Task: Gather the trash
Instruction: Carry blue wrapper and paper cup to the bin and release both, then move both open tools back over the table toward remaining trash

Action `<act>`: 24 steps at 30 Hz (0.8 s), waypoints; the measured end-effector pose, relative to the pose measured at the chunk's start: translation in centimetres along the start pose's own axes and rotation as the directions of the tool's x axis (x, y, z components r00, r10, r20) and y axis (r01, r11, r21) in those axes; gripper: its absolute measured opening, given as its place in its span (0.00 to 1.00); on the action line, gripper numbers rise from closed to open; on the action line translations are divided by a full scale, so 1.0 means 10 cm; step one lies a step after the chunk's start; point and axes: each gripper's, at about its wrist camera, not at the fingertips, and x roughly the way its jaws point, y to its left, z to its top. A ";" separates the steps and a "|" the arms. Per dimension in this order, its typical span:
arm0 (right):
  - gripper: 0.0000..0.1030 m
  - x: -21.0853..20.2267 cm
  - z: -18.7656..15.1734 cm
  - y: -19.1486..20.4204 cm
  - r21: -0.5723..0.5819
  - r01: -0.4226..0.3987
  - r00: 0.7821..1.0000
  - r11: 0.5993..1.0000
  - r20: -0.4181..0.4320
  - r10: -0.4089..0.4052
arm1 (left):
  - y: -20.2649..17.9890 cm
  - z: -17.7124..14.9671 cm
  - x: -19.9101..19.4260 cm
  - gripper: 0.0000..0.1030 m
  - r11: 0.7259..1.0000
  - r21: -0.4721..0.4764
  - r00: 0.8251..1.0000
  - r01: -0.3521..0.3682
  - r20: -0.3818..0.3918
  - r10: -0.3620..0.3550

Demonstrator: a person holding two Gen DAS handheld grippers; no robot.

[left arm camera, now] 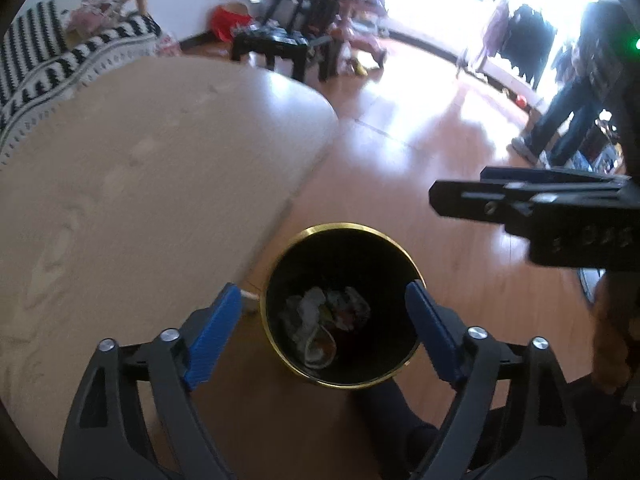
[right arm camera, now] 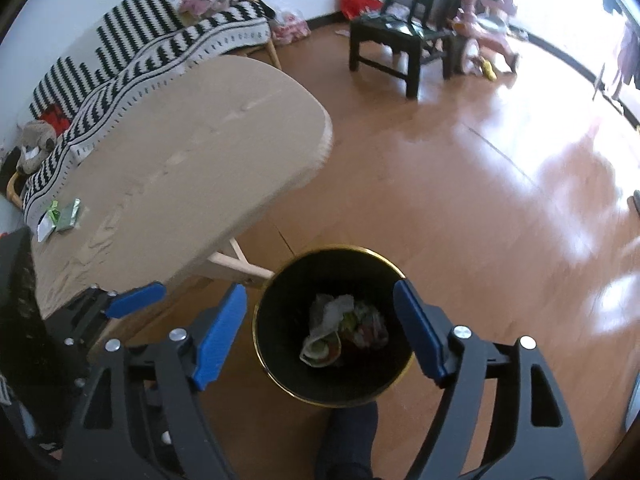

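A black trash bin with a gold rim point(left arm camera: 400, 248) point(right arm camera: 280, 384) stands on the wood floor beside the table. Crumpled paper and wrappers point(left arm camera: 326, 316) point(right arm camera: 344, 328) lie in its bottom. My left gripper point(left arm camera: 324, 320) is open and empty, hovering above the bin's mouth. My right gripper point(right arm camera: 320, 328) is open and empty too, above the same bin. Green wrappers point(right arm camera: 64, 216) lie on the table at its far left in the right wrist view. The right gripper's body point(left arm camera: 540, 216) shows at the right in the left wrist view.
A light wooden table point(left arm camera: 140, 184) point(right arm camera: 180, 152) fills the left. A striped sofa point(right arm camera: 140, 40) stands behind it. A black chair point(right arm camera: 400, 40) and toys are at the back. A person's legs point(left arm camera: 560, 120) stand at far right. My dark foot point(right arm camera: 352, 440) is beside the bin.
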 end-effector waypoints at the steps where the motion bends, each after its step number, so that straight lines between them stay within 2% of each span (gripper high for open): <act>1: 0.73 -0.02 0.04 0.08 -0.011 -0.004 1.000 1.000 0.012 0.004 | 0.07 0.03 -0.10 0.85 1.000 -0.011 1.000 -0.008 0.022 0.009; 4: 0.82 -0.05 0.16 0.38 -0.047 -0.043 0.998 0.998 0.043 0.045 | 0.39 0.02 -0.38 0.89 0.997 -0.054 0.996 -0.048 0.070 0.052; 6: 0.83 -0.04 0.24 0.65 -0.088 -0.069 0.996 0.994 0.054 0.074 | 0.63 0.00 -0.54 0.89 0.992 -0.087 0.992 -0.088 0.087 0.096; 10: 0.84 0.06 0.37 1.23 -0.161 -0.144 0.987 0.976 0.046 0.153 | 1.36 -0.16 -0.88 0.89 0.959 -0.198 0.969 -0.204 0.098 0.226; 15: 0.90 0.27 0.48 2.11 -0.263 -0.225 0.971 0.938 0.019 0.238 | 2.30 -0.49 -1.35 0.90 0.868 -0.374 0.926 -0.325 0.061 0.373; 18: 0.91 0.40 0.51 2.62 -0.326 -0.280 0.956 0.903 -0.010 0.292 | 2.70 -0.63 -1.59 0.91 0.825 -0.416 0.897 -0.381 0.050 0.439; 20: 0.91 0.51 0.52 3.00 -0.382 -0.315 0.944 0.869 -0.034 0.327 | 3.00 -0.75 -1.72 0.92 0.801 -0.407 0.869 -0.439 0.035 0.494; 24: 0.91 0.71 0.48 3.59 -0.478 -0.369 0.922 0.797 -0.079 0.379 | 3.43 -0.87 -1.86 0.92 0.786 -0.321 0.819 -0.529 0.051 0.572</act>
